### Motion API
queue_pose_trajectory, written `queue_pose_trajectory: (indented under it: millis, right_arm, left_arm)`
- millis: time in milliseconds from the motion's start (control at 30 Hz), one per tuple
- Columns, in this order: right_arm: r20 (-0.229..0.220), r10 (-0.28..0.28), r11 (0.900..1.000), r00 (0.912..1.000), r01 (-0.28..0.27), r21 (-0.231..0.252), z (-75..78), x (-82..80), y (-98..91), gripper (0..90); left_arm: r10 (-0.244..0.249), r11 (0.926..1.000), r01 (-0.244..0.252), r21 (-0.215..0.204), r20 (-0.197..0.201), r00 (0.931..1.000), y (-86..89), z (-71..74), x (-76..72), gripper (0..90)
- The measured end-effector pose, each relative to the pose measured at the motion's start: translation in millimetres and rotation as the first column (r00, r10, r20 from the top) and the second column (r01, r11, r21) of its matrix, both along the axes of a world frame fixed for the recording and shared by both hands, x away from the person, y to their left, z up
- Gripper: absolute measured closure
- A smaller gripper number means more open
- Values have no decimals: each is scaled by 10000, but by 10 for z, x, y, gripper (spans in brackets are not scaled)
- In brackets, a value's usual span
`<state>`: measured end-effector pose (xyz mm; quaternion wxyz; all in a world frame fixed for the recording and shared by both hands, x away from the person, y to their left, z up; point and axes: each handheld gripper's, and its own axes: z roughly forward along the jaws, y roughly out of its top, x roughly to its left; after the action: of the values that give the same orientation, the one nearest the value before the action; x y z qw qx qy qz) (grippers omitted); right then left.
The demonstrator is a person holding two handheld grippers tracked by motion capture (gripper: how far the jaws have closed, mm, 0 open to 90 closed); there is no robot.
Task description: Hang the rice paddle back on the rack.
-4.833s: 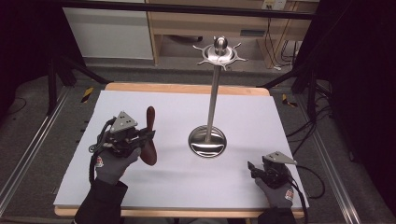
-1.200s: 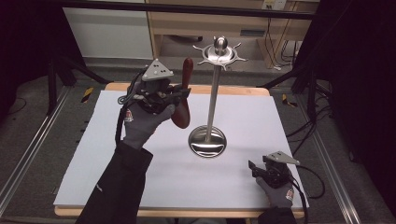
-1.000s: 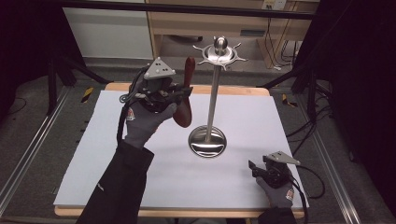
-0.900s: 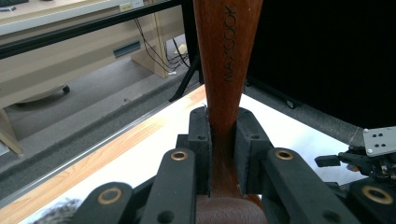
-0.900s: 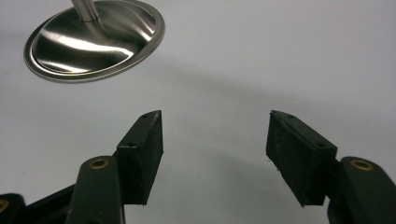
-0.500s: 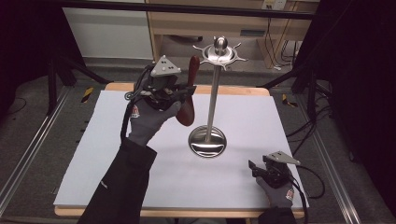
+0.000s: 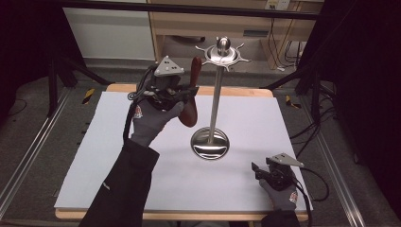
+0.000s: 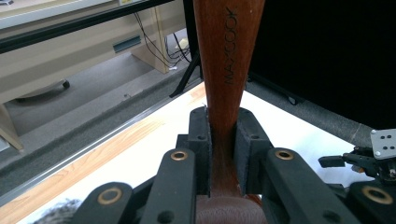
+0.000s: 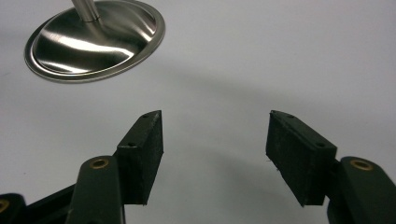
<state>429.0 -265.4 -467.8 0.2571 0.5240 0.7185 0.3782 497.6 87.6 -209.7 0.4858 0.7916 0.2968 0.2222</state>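
White tabletop [image 7: 118, 156], wooden edge, grey carpet [image 7: 28, 142]

Left gripper [image 7: 182, 94] is raised above the white table cover [image 7: 94, 156], clamped on a brown wooden utensil [image 7: 191, 92] held roughly upright, just left of the metal stand's [image 7: 215, 104] pole, handle tip near the spiked top ring. Right gripper [image 7: 272, 172] rests low at the near right corner, well apart from the stand's round base.
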Motion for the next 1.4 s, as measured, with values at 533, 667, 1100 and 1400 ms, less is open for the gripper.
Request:
queue_pose_trajectory:
  millis: [533, 667, 1100, 1400]
  right_arm:
    - [5, 1, 10000, 10000, -1, 30, 4, -2, -1, 368]
    - [7, -16, 10000, 10000, 16, 36, 5, -2, -1, 368]
    - [-21, 15, 10000, 10000, -14, 78, 6, -6, 6, 368]
    - [-1, 13, 10000, 10000, -13, -18, -3, -1, 8, 366]
  left_arm:
    - [-20, 10000, 20, -17, -116, 9999, -102, -36, 59, 780]
    - [-12, 10000, 11, -63, -113, 9999, -113, -52, 75, 780]
    - [34, 9993, -33, -376, 23, 10000, -146, -102, 108, 778]
    - [183, 9984, -162, -547, 390, 9991, -166, -145, 133, 777]
